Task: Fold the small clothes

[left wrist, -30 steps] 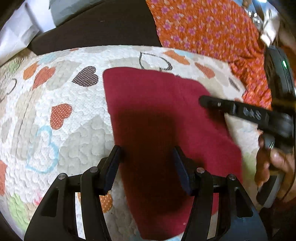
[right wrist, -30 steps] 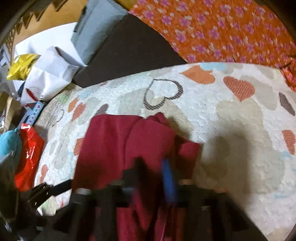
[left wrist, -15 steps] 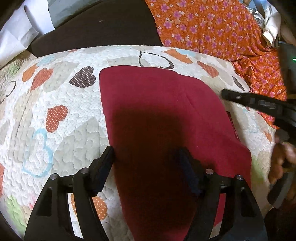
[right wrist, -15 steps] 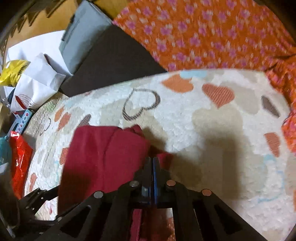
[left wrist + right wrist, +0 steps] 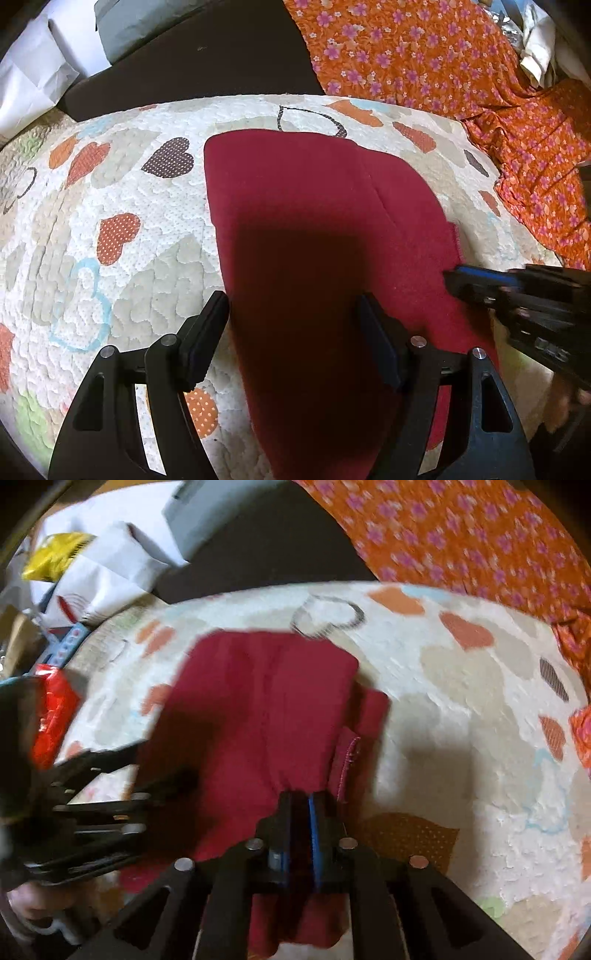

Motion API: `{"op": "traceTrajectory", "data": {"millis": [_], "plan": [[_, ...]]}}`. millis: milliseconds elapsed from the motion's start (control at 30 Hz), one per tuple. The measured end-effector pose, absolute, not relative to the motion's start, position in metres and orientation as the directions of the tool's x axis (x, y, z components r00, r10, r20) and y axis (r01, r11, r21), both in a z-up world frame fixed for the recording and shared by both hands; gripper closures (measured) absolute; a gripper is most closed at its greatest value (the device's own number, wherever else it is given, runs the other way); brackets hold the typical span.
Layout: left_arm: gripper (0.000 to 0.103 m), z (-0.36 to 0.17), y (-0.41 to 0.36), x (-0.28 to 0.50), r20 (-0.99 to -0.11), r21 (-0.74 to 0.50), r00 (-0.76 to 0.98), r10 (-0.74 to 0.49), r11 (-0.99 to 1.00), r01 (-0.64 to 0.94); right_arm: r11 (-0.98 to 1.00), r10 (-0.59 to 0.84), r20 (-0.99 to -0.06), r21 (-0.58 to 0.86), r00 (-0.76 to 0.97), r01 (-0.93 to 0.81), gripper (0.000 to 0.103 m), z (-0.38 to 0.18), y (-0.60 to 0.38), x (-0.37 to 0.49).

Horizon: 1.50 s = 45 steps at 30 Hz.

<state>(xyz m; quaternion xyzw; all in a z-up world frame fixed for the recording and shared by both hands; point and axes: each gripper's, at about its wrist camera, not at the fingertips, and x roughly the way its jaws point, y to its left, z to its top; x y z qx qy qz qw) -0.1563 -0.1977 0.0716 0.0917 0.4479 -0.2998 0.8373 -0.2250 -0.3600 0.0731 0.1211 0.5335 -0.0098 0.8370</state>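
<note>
My right gripper (image 5: pixel 300 805) clamped on red garment (image 5: pixel 317 229) edge; left gripper (image 5: pixel 291 332) spread apart over it, heart quilt (image 5: pixel 122 206) beneath.

dark red garment (image 5: pixel 314 221), heart-patterned quilt (image 5: pixel 129 221)

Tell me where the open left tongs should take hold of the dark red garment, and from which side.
Grip the dark red garment at its left edge, coming from the quilt side. That edge lies straight and free beside the left tongs; the right tongs already pinch the opposite edge.
</note>
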Motion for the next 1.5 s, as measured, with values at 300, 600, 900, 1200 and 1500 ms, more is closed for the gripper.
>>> {"op": "traceTrajectory", "data": {"millis": [300, 600, 900, 1200, 1500], "plan": [[0.031, 0.088, -0.189, -0.169, -0.759, -0.02, 0.53, -0.377, 0.828, 0.56, 0.964, 0.078, -0.846, 0.198, 0.528, 0.175, 0.057, 0.114, -0.351, -0.247], [0.031, 0.116, -0.159, -0.175, -0.701, 0.016, 0.638, -0.318, 0.888, 0.46, 0.957, -0.011, -0.763, 0.178, 0.646, 0.227, 0.046, 0.146, -0.33, -0.274], [0.031, 0.127, -0.146, -0.184, -0.648, 0.037, 0.694, -0.313, 0.898, 0.439, 0.974, -0.053, -0.758, 0.103, 0.65, 0.2, 0.046, 0.144, -0.319, -0.272], [0.031, 0.118, -0.155, -0.186, -0.664, 0.016, 0.661, -0.35, 0.877, 0.481, 0.967, -0.069, -0.771, 0.105, 0.633, 0.234, 0.046, 0.134, -0.331, -0.27], [0.031, 0.111, -0.162, -0.184, -0.687, 0.019, 0.64, -0.345, 0.871, 0.491, 0.969, -0.07, -0.784, 0.093, 0.617, 0.228, 0.046, 0.127, -0.329, -0.267]]}}
